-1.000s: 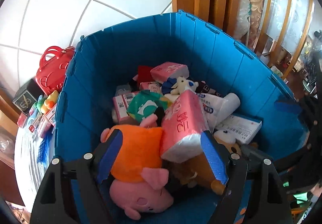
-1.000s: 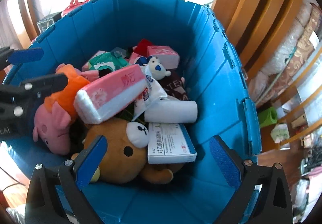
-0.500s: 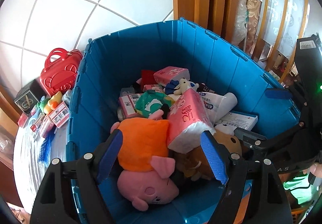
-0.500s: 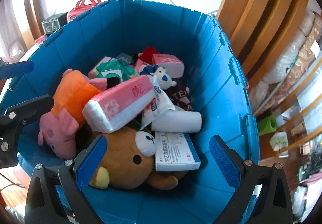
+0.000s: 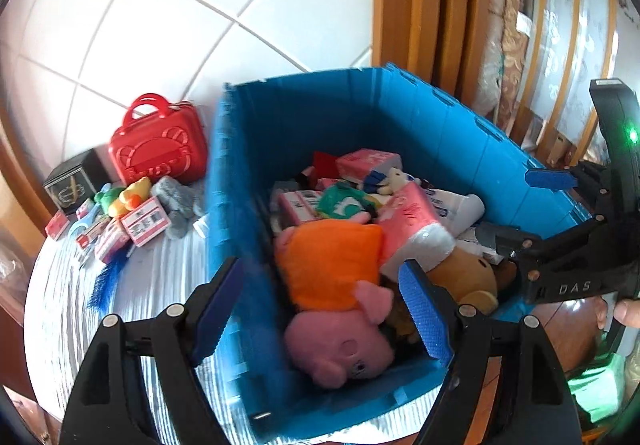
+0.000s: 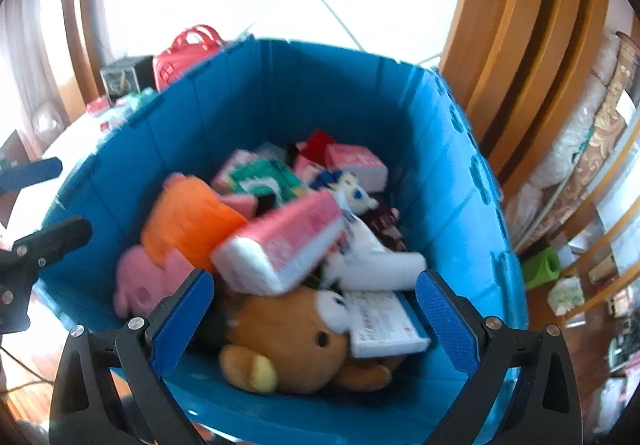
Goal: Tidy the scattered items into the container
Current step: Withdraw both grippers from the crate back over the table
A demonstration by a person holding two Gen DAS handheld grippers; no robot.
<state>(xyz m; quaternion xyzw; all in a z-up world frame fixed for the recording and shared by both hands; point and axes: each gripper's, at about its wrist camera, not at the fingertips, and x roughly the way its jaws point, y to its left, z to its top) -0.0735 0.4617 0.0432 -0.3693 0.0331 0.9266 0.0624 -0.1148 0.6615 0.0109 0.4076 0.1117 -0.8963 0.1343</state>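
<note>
A blue plastic crate [image 5: 320,117] [image 6: 448,181] holds a pink pig plush in orange [image 5: 336,309] [image 6: 184,229], a pink tissue pack [image 5: 412,221] [image 6: 280,249], a brown bear plush [image 6: 288,333] and several small boxes. My left gripper [image 5: 324,309] hangs open and empty above the crate's near left wall. My right gripper [image 6: 316,325] is open and empty over the crate's near side; in the left wrist view it shows at the right [image 5: 520,213]. On the striped cloth left of the crate lie a red toy case [image 5: 160,149], a yellow duck toy [image 5: 134,195], a grey plush [image 5: 176,201] and small boxes [image 5: 144,221].
A black box [image 5: 72,181] stands behind the loose items. Wooden chair backs [image 5: 420,5] rise behind the crate. White floor tiles [image 5: 160,5] lie beyond the table. A thumb [image 5: 628,311] shows at the right edge. A green roll [image 6: 540,269] sits on shelves at the right.
Both grippers have pulled back and risen from inside the crate. The left one has swung left, so the crate's left wall and the loose items on the cloth now show. Both stay open.
</note>
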